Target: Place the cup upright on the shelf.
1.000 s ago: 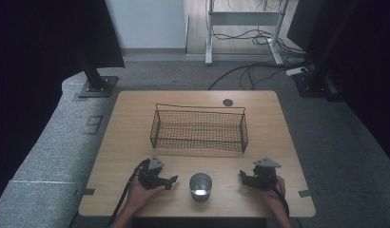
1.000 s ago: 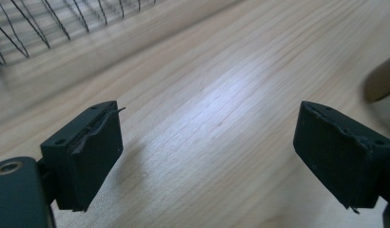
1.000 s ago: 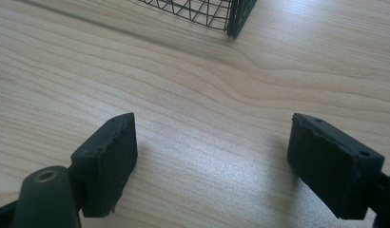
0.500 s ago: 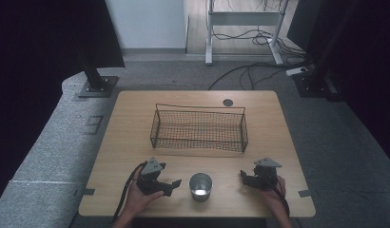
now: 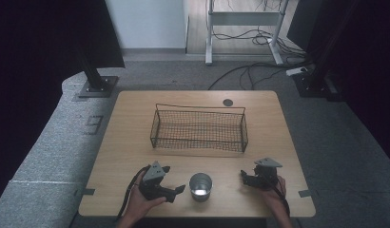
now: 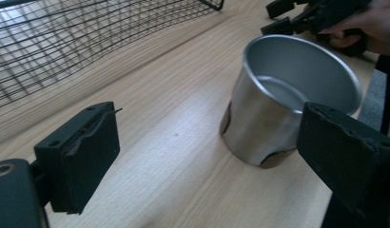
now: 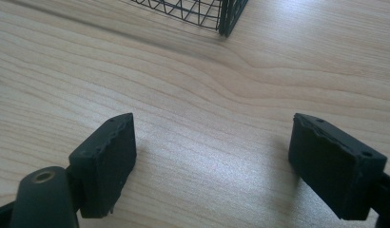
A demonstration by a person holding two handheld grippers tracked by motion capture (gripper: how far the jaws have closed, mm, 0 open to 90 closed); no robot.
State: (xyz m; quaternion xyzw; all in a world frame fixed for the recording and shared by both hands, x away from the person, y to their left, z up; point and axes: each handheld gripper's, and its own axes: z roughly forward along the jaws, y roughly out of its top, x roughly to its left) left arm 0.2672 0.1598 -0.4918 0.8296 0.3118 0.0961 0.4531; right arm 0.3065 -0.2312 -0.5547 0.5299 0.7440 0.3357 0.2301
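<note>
Left claw [image 5: 176, 189] has swung toward metal cup [image 5: 200, 186], jaws spread, cup unpinched; right claw [image 5: 245, 176] spread, idle on bench [image 5: 136, 142]; likely grasp coming.

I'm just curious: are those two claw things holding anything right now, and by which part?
Nothing is held. The left gripper stands open beside the metal cup; the right gripper is open over bare table.
</note>
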